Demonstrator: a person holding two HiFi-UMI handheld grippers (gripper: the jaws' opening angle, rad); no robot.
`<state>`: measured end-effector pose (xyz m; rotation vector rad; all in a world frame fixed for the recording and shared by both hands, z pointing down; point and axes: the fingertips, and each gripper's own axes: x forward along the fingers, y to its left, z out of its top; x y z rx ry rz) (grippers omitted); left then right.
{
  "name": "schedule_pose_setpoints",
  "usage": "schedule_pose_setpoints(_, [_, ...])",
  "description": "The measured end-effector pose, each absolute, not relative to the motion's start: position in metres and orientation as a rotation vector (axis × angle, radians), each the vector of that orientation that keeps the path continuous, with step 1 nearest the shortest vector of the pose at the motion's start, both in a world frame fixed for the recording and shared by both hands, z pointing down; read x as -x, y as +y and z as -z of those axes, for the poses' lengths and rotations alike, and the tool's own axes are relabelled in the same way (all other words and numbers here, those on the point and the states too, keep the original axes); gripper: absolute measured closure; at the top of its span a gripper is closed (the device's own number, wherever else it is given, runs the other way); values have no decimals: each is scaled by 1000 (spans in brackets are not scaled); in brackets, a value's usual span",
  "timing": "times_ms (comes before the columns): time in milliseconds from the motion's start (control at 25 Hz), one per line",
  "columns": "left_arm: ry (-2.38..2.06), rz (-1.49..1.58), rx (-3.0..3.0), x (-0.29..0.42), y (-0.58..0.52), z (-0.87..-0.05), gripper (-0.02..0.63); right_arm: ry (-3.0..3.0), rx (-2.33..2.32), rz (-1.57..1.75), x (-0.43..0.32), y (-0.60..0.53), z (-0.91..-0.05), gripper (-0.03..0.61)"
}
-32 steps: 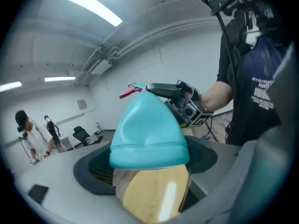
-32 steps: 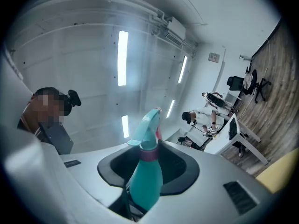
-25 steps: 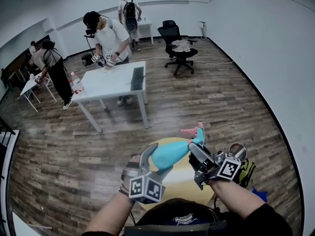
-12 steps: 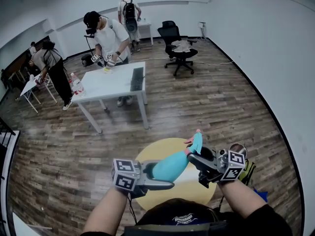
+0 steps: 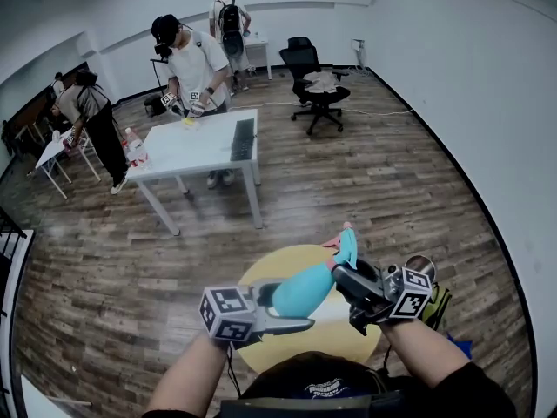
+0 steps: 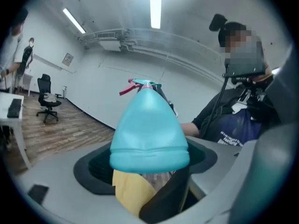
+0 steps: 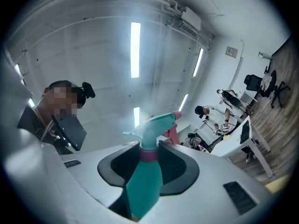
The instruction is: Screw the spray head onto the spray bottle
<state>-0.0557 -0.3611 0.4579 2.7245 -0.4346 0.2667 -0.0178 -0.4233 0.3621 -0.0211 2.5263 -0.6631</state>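
A teal spray bottle [image 5: 300, 290] is held tilted in the air over the round yellow table [image 5: 352, 336]. Its base points at my left gripper [image 5: 280, 307], which is shut on the wide bottom end [image 6: 149, 129]. The teal spray head [image 5: 346, 249] with its pink trigger points up and away. My right gripper [image 5: 342, 279] grips at the neck. In the right gripper view the pink collar [image 7: 148, 154] sits between the jaws, which have just been closing on it, under the spray head [image 7: 156, 125].
A white table [image 5: 196, 146] with a dark keyboard stands further back, with a person working at it. Other people stand at the far left and back. A black office chair [image 5: 313, 81] is by the far wall. A yellow-green bag [image 5: 439, 307] lies at my right.
My left gripper has rolled about the bottle's axis, its marker cube swinging from below to the left. The bottle and spray head sit a little lower. The right gripper barely moved.
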Motion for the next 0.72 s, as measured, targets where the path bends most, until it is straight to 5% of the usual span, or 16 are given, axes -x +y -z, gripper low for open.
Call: schedule_pose_setpoints(720, [-1284, -1242, -2656, 91, -407, -528, 164, 2533, 349, 901, 30, -449, -415, 431])
